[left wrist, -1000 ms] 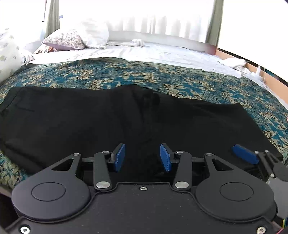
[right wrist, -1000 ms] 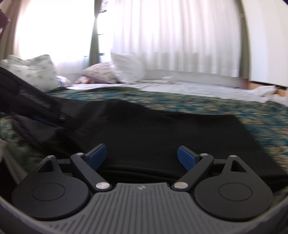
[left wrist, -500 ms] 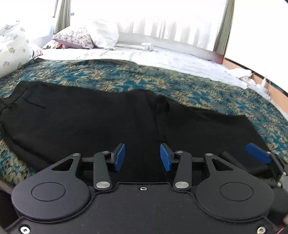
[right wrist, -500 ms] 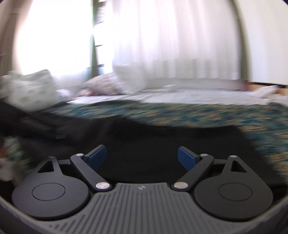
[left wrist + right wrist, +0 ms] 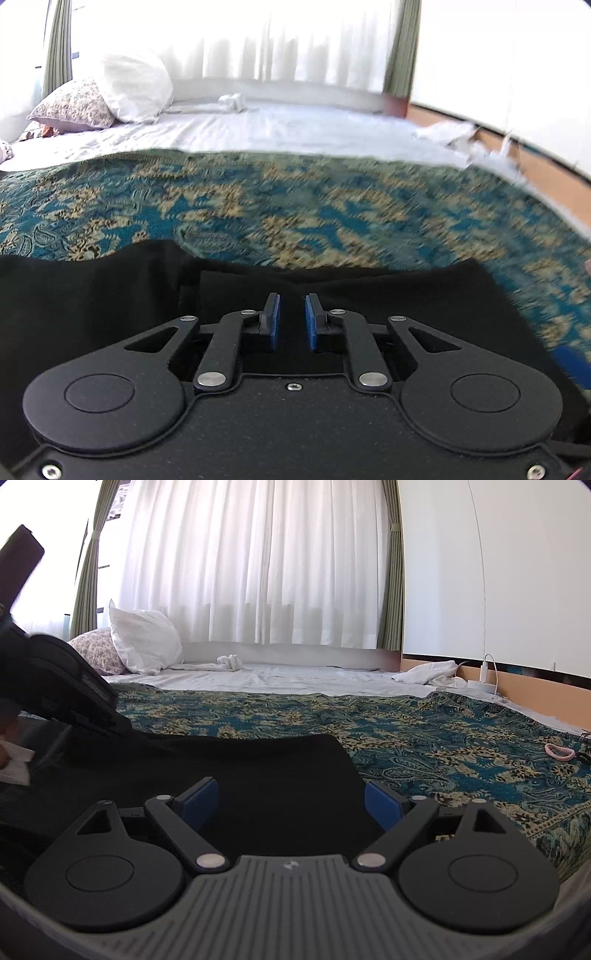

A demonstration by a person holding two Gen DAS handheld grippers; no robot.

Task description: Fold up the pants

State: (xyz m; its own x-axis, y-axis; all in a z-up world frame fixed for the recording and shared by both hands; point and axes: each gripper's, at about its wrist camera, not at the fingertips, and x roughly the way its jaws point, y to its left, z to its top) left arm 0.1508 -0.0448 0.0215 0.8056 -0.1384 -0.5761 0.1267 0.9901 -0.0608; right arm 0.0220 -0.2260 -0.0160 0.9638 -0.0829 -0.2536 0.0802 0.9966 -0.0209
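Note:
Black pants [image 5: 110,295] lie flat on a teal and gold patterned bedspread [image 5: 295,210]. My left gripper [image 5: 291,321] sits low over the pants, its blue pads close together with a narrow gap; whether they pinch cloth is unclear. My right gripper [image 5: 291,805] is wide open over the pants' right end [image 5: 277,768], which stops near its right pad. The left gripper's black body [image 5: 62,686] shows at the left of the right wrist view.
White sheet [image 5: 277,675] and pillows [image 5: 144,646] lie beyond the bedspread. A pink loop [image 5: 559,751] lies on the bedspread at right. A charger cable [image 5: 487,672] and white cloth [image 5: 428,672] are by the wall. White curtains hang behind.
My left gripper's pads have closed from wide apart to nearly together, and it has moved forward and lower over the pants. The right gripper has stayed open and shifted towards the pants' right end.

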